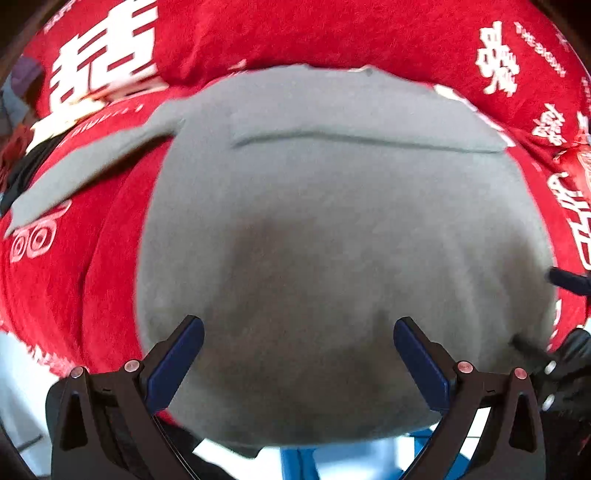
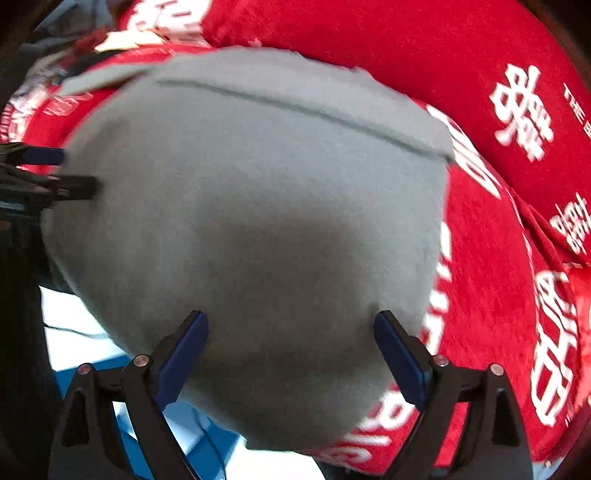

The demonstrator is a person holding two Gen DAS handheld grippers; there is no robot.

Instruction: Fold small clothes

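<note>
Left gripper: the left gripper, black with dark blue finger pads, has its jaws spread wide and grips nothing; both fingers hang over the near part of the garment, with grey cloth filling the gap between them.
Right gripper: the right gripper, of the same black and blue build, is likewise spread wide with nothing held; its fingers stand over the near edge of the garment.
Garment: a small, soft grey fabric garment lies flat directly ahead of both grippers, filling most of each view. A folded band or flap runs across its far part, and a narrow grey sleeve or strap reaches out to the far left of the left gripper.
Shadow: a dark patch lies on the grey cloth just ahead of each gripper.
Surface: a red plush cloth with large white printed characters lies under the garment and shows beyond it, to the far side and to both sides of the grippers.
Neighbouring gripper: in the right wrist view the left gripper's fingertips reach the garment's left edge; in the left wrist view the right gripper's tip shows at the far right edge.
Below: blue frame parts and a pale floor show beneath the near edge of the cloth.
</note>
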